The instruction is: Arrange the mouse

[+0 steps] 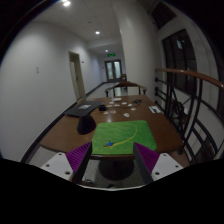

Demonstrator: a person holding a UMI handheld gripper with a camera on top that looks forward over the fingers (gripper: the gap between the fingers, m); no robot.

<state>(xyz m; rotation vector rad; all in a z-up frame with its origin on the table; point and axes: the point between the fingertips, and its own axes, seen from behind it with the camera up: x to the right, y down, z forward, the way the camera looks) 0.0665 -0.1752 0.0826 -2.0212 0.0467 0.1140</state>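
Observation:
A green mat (124, 134) with a small blue mark lies on a long wooden table (70, 132), just ahead of my fingers. A dark rounded object (86, 123), seemingly the mouse, sits on the table just left of the mat's far left corner. My gripper (112, 156) is held above the table's near end, short of the mat. Its purple pads (79, 155) are wide apart and nothing is pressed between them. A dark rounded shape low between the fingers is too dim to identify.
A flat dark object (84, 107) lies further along the table on the left. Several pale papers (121, 102) lie beyond the mat. Chairs (127, 88) stand at the far end. A railing (186, 76) and dark windows run along the right; a door (77, 72) is on the left wall.

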